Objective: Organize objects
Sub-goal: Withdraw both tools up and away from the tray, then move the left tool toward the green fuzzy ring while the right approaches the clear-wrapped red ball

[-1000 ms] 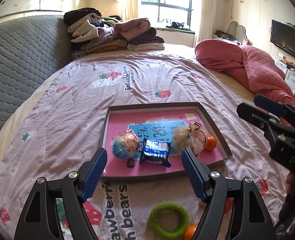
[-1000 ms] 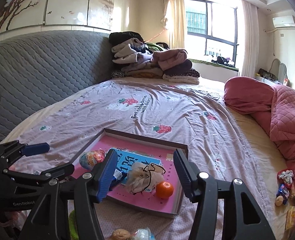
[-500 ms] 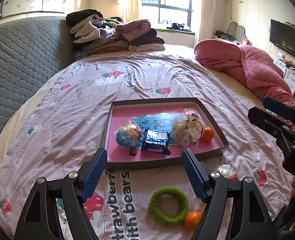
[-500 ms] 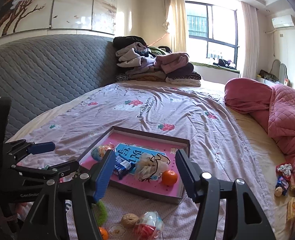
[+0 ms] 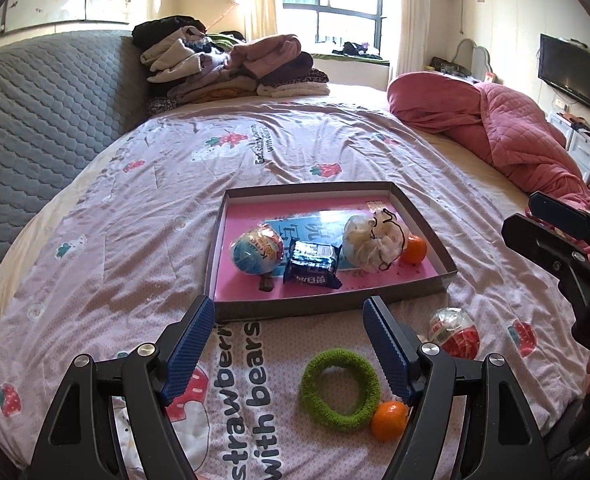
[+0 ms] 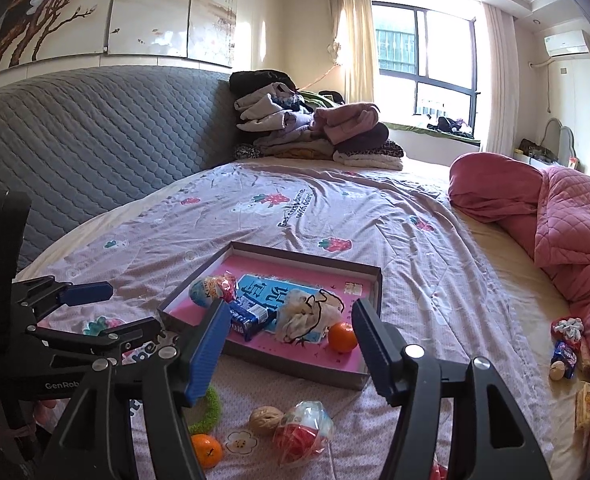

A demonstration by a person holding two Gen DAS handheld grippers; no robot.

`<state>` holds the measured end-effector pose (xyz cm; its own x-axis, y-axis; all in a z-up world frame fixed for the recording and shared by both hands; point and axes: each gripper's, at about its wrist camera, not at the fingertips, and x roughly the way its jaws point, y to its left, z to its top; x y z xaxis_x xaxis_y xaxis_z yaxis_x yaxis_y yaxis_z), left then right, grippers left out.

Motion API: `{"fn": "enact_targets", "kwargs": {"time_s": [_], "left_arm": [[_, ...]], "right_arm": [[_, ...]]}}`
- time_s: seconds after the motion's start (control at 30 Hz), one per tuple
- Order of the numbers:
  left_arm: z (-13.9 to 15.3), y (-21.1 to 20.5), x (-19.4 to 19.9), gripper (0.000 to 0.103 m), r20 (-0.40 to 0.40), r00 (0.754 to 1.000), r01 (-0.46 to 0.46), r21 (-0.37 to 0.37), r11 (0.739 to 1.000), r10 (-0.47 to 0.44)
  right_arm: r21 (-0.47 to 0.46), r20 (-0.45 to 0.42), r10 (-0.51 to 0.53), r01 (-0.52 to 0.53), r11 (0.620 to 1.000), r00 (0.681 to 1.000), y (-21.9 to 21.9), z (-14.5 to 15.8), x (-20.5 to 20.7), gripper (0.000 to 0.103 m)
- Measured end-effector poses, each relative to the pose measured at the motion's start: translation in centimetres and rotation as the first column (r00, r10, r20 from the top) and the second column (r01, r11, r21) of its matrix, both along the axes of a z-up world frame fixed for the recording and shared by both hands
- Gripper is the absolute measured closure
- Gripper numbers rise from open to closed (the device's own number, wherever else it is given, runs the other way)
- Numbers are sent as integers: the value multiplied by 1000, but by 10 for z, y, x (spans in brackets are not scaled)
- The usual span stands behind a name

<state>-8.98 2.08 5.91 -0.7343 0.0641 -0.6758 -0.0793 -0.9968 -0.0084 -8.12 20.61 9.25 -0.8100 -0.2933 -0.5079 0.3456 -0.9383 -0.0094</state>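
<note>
both grippers drawn back from the tray [image 5: 327,308], left gripper [image 5: 289,334] jaws spread and empty, right gripper [image 6: 291,334] jaws spread, empty

Bright daylight pours through the window [image 6: 427,56], blowing out its panes and the curtains [image 6: 351,36]. Both views are sharp, with soft shadows on the bed [image 5: 135,216]. Fisheye bending curves the edges, and the corners go black.

left tongs [image 5: 289,346]: black frame | blue ribbed pads | silver screws | right tongs [image 6: 291,336]: same
</note>
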Motion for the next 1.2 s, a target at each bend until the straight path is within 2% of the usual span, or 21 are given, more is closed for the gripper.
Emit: {"fn": "enact_targets", "kwargs": {"time_s": [0.63,1.2], "left_arm": [[-16,-10,5,25,37,999,-7,-4,1000,7],[-39,-4,21,25,98,995,26,-25,999,-24]], "right_arm": [[14,46,3,-4,1000,999,-2,-20,7,40],[31,78,-4,2,1000,997,-3,-36,23,40]]}}
